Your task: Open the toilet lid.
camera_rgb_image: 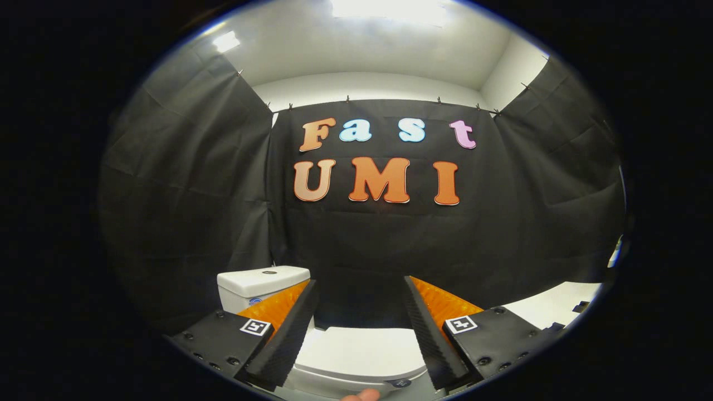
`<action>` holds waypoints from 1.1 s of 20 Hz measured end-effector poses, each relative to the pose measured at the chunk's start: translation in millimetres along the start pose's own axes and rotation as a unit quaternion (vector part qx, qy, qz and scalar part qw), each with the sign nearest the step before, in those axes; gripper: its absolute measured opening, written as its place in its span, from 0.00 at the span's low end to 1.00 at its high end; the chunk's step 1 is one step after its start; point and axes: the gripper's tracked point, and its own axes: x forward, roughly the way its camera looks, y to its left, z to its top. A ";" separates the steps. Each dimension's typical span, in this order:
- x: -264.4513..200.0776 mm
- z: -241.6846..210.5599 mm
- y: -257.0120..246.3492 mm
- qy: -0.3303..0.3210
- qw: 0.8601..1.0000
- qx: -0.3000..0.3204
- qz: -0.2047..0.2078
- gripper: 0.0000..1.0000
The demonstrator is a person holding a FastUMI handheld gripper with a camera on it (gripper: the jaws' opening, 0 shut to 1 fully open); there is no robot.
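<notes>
The tongs stand wide, holding nothing, their two ribbed fingers spread well apart. The lid lies shut and flat on the toilet, below and between the fingers, its white top showing in the gap. Its long axis runs straight ahead from the tongs toward the tank, which stands beyond the left finger against the black wall. The lid's front edge curves just under the finger roots, nearest the tongs, with a small dark tab on it. A fingertip shows beside that edge. The lift probably starts at this near edge, swinging up toward the tank.
</notes>
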 end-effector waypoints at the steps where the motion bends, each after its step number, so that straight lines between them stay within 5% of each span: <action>1: -0.6 0.1 0.1 0.000 1.000 0.000 0.001 0.98; 12: 2.9 -9.7 2.8 0.011 1.000 0.013 0.006 0.98; 17: 13.6 -37.1 -2.0 0.021 0.997 0.070 0.016 0.98; 20: 24.4 -55.2 -1.0 0.001 0.984 0.170 0.051 0.98; 22: 35.0 -96.6 -27.9 0.028 0.980 0.195 0.019 0.98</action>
